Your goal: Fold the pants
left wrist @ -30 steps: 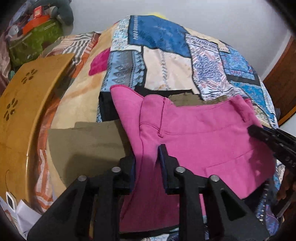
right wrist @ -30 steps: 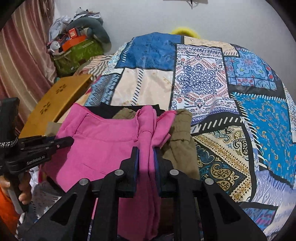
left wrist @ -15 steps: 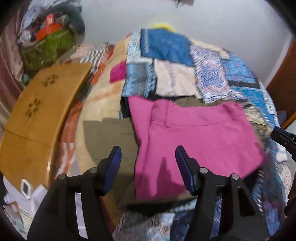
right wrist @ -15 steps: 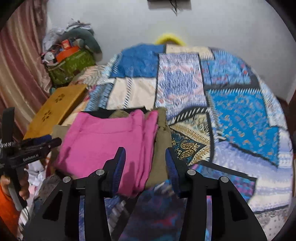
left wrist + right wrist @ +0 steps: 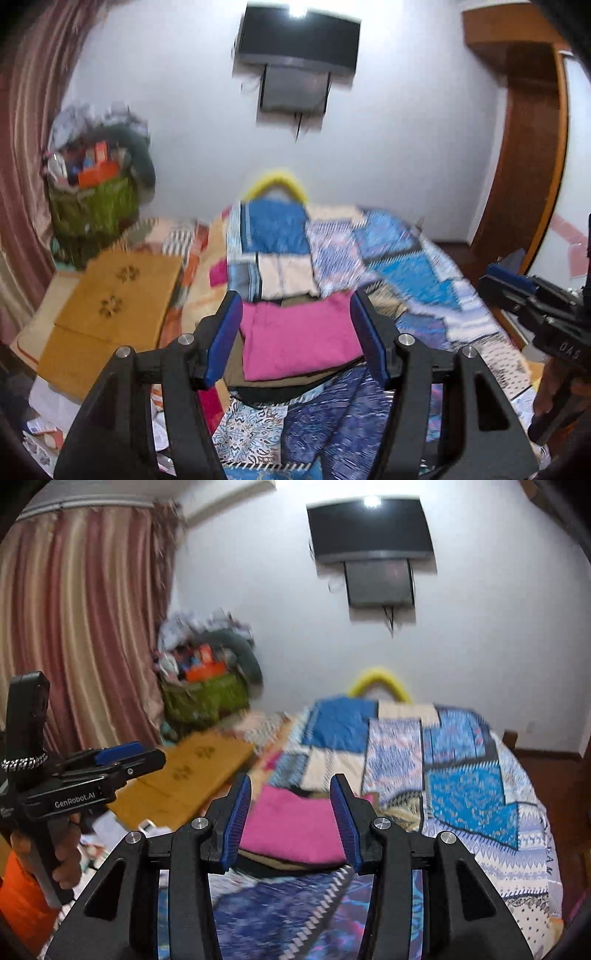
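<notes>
The pink pants (image 5: pixel 299 341) lie folded in a flat rectangle on top of olive and dark folded clothes near the front of the bed. They also show in the right wrist view (image 5: pixel 291 827). My left gripper (image 5: pixel 295 338) is open and empty, held back from and above the pile. My right gripper (image 5: pixel 291 821) is open and empty too, also well back from the pile. Each gripper shows at the edge of the other's view.
The bed carries a blue patchwork quilt (image 5: pixel 388 254). A wooden folding board (image 5: pixel 110 306) lies to the left of the pile. A green bag of clutter (image 5: pixel 205 698) stands by the curtain. A wall TV (image 5: pixel 369 528) hangs above. A wooden door frame (image 5: pixel 524 155) is at right.
Both grippers let go of the pink pants, opened wide, and pulled back and up from the bed. The pants now lie folded on the pile.
</notes>
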`<state>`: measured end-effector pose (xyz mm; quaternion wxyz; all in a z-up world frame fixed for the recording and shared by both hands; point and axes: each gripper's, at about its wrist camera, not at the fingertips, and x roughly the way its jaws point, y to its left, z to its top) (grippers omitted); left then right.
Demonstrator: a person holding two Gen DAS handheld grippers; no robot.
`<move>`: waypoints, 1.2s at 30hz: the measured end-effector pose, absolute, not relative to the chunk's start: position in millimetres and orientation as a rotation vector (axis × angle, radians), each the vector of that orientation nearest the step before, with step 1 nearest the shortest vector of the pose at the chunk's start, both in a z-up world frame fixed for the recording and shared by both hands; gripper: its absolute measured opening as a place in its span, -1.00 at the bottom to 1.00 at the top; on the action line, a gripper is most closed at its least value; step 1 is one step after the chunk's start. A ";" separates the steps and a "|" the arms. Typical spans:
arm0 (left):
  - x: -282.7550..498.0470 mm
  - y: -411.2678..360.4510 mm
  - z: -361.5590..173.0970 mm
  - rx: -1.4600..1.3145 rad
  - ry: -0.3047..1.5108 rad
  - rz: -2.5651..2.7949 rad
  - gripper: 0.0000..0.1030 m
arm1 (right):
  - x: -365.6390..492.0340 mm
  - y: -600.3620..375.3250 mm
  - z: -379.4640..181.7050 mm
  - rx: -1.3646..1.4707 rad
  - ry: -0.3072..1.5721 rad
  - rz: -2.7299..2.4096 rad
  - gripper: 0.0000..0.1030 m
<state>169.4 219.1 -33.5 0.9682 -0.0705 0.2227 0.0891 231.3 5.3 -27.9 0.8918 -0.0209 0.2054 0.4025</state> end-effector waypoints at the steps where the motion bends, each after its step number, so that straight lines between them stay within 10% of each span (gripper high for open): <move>1: 158.2 214.3 -26.7 -0.137 0.427 0.179 0.17 | 221.5 1.4 -22.9 -0.030 0.406 0.842 -0.21; 11: 56.9 167.7 13.9 -0.073 0.240 0.221 0.25 | 144.0 -29.8 10.4 0.008 0.233 0.837 -0.19; 25: 23.1 142.1 12.3 -0.044 0.183 0.246 0.98 | 116.8 -45.9 12.1 0.019 0.145 0.679 0.99; 36: 26.3 141.7 6.9 -0.053 0.196 0.235 1.00 | 109.5 -53.1 3.9 0.031 0.170 0.667 0.99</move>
